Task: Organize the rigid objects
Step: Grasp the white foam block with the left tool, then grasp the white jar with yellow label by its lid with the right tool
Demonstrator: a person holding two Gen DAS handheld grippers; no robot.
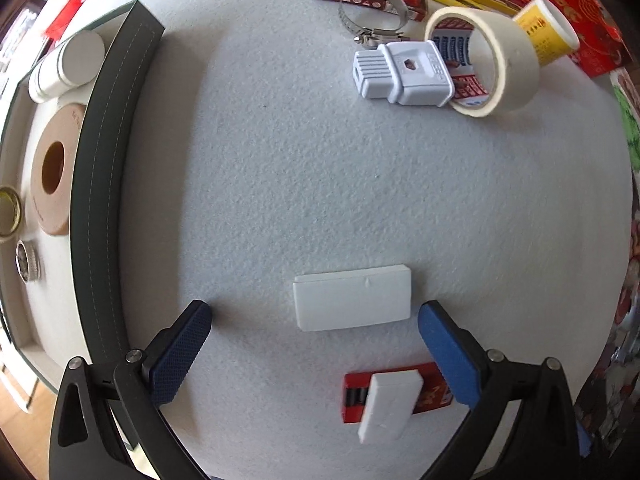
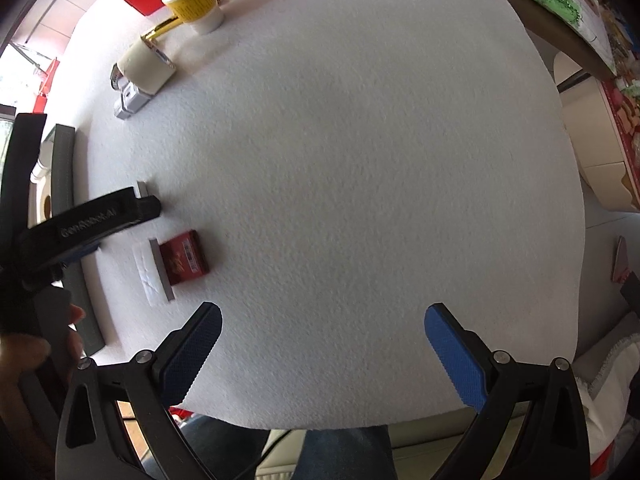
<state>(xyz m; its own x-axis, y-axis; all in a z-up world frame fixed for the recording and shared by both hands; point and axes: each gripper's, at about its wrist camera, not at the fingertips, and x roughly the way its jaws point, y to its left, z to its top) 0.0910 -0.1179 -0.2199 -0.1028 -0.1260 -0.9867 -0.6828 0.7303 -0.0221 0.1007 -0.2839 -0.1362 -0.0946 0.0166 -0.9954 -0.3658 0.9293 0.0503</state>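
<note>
My left gripper [image 1: 316, 324] is open, low over the white felt table [image 1: 300, 180]. A flat white block [image 1: 352, 299] lies just ahead of its fingertips, between them. Behind it, nearer the camera, a second white block [image 1: 390, 406] rests on a small red box [image 1: 434, 394]. At the left stands a dark green tray [image 1: 108, 168] holding a brown tape roll [image 1: 56, 168], a white cylinder [image 1: 68, 66] and small rings. My right gripper [image 2: 322, 330] is open and holds nothing, over the table's front edge. It sees the left gripper [image 2: 120, 210], the red box [image 2: 186, 256] and the white block [image 2: 150, 268].
At the far right of the left wrist view lie a white plug adapter [image 1: 402, 74], a masking tape roll [image 1: 488, 60], a metal hose clamp [image 1: 370, 12], a yellow jar [image 1: 546, 30], yellow pencils and red packets. A hand [image 2: 36, 344] holds the left gripper's handle.
</note>
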